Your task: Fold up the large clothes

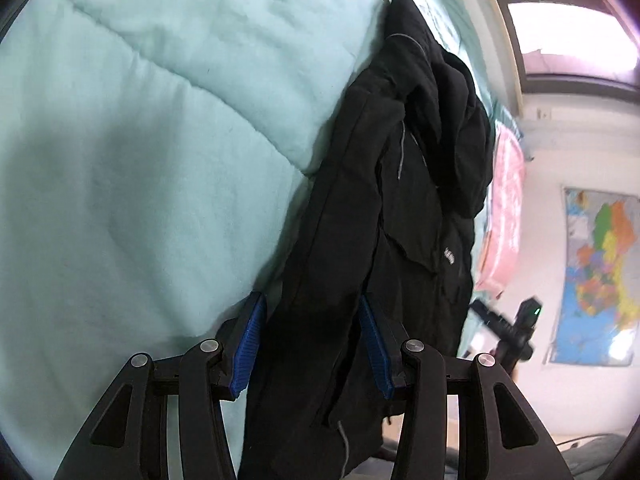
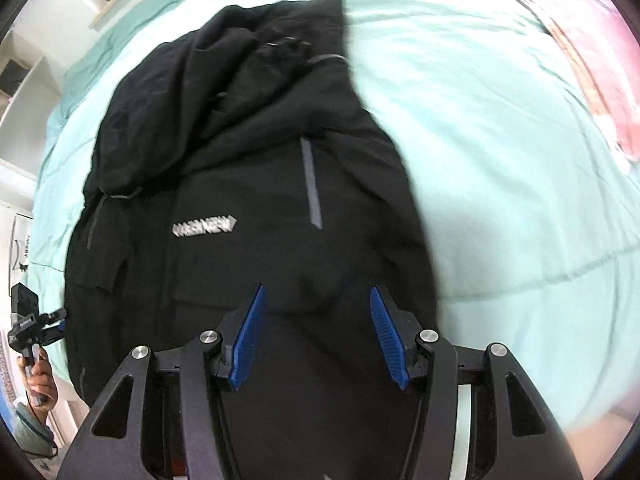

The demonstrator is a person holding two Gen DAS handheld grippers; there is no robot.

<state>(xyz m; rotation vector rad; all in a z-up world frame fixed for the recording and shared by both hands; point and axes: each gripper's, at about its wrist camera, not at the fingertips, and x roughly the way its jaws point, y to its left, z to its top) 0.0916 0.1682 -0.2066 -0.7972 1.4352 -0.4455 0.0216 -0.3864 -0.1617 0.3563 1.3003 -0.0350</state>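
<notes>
Left wrist view: I see the black jacket [image 1: 404, 200] lying lengthwise on the mint quilt [image 1: 140, 140], hood at the far end. My left gripper [image 1: 312, 344] points down over its near hem, blue pads parted, fabric between them; I cannot tell whether they pinch it. A small white logo is unreadable. A coloured map [image 1: 600, 276] hangs far right.

Right wrist view: my right gripper [image 2: 316, 336] hangs open above the jacket [image 2: 248, 184]. Its chest lettering [image 2: 205, 227] is blurred. A hand [image 2: 38, 380] holds the other gripper at left.

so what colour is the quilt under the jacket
Pale mint green quilt, clearest in the left wrist view.
</notes>
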